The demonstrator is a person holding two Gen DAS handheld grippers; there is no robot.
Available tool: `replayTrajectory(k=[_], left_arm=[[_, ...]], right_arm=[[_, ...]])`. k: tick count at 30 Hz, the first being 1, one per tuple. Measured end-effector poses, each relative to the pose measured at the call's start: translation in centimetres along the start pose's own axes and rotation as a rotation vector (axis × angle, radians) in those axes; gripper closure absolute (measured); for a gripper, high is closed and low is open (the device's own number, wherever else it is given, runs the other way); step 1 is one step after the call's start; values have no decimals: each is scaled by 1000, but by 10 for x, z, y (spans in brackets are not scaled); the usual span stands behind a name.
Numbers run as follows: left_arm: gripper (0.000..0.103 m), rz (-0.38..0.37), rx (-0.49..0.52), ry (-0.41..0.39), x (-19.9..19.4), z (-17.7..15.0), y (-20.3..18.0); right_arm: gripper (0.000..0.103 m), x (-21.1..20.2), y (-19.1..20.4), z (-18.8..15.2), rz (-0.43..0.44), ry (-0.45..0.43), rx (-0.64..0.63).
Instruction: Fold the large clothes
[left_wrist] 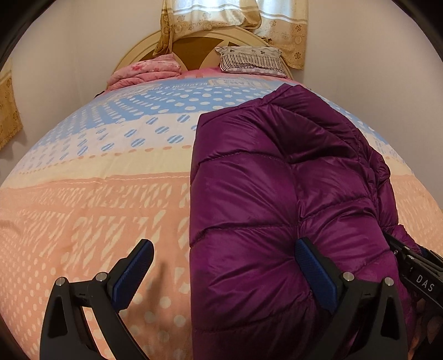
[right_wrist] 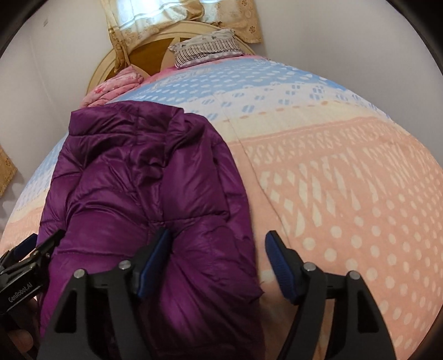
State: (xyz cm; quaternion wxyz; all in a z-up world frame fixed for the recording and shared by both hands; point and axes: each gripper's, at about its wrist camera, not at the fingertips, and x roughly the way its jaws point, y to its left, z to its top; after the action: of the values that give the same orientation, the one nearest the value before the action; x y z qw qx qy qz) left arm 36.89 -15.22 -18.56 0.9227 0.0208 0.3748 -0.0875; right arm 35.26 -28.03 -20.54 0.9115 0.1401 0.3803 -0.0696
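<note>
A purple quilted puffer jacket [left_wrist: 277, 193] lies folded lengthwise on the bed, running away from me; it also shows in the right wrist view [right_wrist: 144, 180]. My left gripper [left_wrist: 224, 263] is open over the jacket's near left edge, its right finger above the fabric and its left finger over the bedspread. My right gripper [right_wrist: 218, 260] is open over the jacket's near right edge, its left finger on the fabric. Neither holds anything. Each gripper shows at the edge of the other's view.
The bed has a peach, cream and blue patterned bedspread [left_wrist: 97, 210]. A folded pink quilt [left_wrist: 144, 72] and a striped pillow [left_wrist: 252, 61] lie by the cream headboard [left_wrist: 138, 47]. Curtains [left_wrist: 232, 16] hang behind. Walls stand on both sides.
</note>
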Motion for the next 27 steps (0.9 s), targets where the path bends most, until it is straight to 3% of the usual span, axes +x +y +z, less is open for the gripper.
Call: replayTrajectory(k=[7,13,18,21,24,26,27], left_arm=[[1,-35,0,14,6,3,1],[1,-71,6,23,9,4,0],[3,-146,-13,47,15,7,6],[15,-202,-6,43,16,8,4],[27,-221,24,26,12,8,-1],[39,-214,43,9,7,8,-4],[50,-201,64,-13,1,8,-7]], right_arm=[[30,1,-2,0,28,8,3],[42,4,-1,1,85,16,-15],[49,5,1,0,114,25,-26],[52,6,2,0,127,27,-28],[65,4,6,-2,156,18,-45],[73,1,8,-2,164,5,-53],[74,-2,8,-3,168,-7,-53]])
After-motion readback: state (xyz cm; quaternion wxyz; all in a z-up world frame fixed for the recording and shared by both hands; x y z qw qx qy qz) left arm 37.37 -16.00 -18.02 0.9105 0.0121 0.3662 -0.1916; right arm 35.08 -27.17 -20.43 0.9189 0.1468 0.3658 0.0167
